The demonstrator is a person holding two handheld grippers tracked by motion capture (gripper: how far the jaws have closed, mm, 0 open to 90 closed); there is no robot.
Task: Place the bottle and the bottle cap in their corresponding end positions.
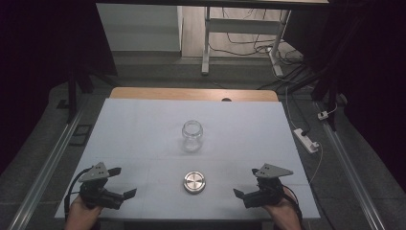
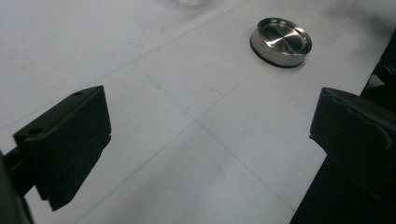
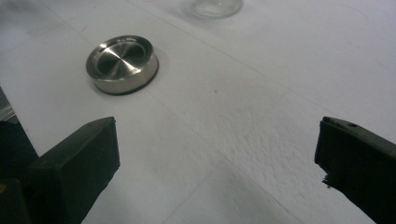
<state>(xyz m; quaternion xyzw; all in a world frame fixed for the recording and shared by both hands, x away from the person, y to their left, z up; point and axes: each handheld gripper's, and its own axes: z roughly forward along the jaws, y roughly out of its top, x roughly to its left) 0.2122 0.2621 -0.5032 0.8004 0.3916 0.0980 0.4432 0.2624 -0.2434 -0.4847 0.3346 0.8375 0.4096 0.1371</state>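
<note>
Between the left gripper (image 1: pixel 122 182) and right gripper (image 1: pixel 245 182) lies a metal lid (image 1: pixel 194 182), untouched. Both grippers gape wide, holding nothing. The glass jar (image 1: pixel 192 135) stands lidless beyond.

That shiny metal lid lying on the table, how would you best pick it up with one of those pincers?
Grip the metal lid by its rim, coming straight down from above. It lies flat, a low round disc, so the jaws can probably close across its width on two opposite sides of its short upright wall. Either the left gripper or the right gripper would suit: both are open and the lid sits between them.
</note>
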